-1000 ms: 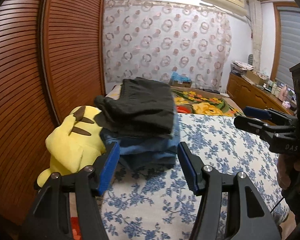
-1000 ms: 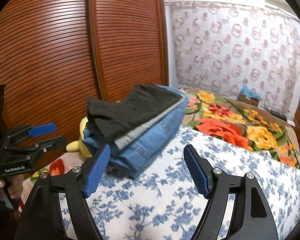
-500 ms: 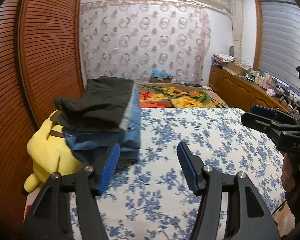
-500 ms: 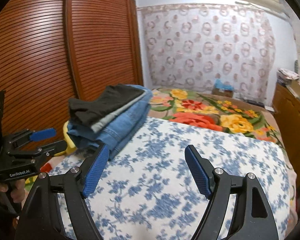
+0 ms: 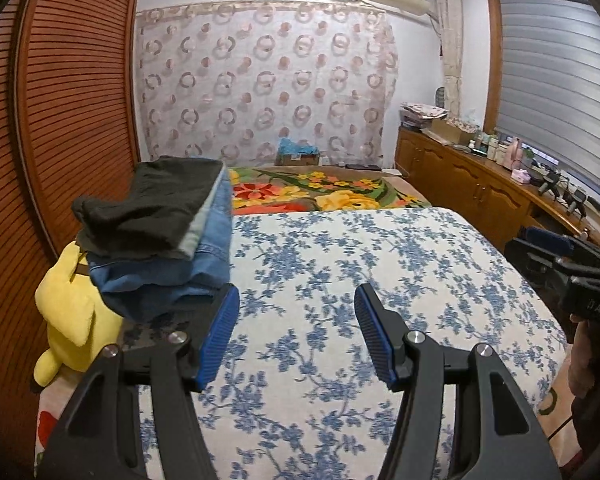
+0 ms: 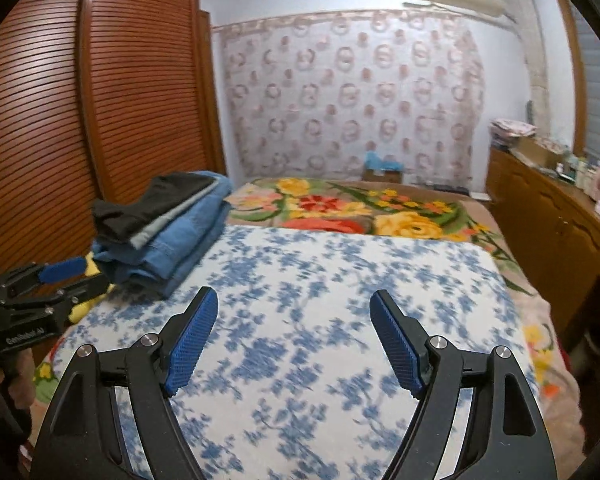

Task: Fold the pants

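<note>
Folded pants stack sits mid-left of frame, w/ the dark pair on top, on the floral sheet. My left claw and right claw both wide, empty. Fold looks done imo; next needs another pair, none visible.

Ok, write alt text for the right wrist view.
The open right gripper hovers over a blue-floral sheet on a bed, holding nothing. A stack of folded pants, black on top of blue denim, sits at the sheet's far left, with the left gripper at the left edge.
</note>
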Motion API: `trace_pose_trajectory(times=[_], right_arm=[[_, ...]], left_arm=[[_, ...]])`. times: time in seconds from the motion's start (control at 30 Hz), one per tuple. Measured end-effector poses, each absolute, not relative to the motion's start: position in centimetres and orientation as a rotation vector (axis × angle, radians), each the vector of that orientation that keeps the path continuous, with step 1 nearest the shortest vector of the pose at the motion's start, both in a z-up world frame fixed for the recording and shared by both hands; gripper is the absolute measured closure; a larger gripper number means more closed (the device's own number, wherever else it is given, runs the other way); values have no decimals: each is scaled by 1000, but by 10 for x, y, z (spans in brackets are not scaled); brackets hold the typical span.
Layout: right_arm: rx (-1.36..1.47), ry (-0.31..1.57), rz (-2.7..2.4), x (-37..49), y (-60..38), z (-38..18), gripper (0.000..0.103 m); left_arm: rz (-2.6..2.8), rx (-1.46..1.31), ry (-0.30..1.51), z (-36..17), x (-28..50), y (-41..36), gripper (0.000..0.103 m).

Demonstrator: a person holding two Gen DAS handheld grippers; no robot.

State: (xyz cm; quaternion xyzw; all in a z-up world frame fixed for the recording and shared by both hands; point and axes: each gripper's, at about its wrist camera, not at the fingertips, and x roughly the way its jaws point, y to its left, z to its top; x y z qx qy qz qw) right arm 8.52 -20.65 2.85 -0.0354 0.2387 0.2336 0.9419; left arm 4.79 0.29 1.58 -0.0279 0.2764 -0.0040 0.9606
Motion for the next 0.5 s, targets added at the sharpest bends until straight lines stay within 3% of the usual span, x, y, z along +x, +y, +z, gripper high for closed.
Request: trace_pose_trajectory(times=[0.5], right_arm=[[-41,457,380,66,-247,42,18]], left_arm=[[-61,-22,526,44,44,-40,43]])
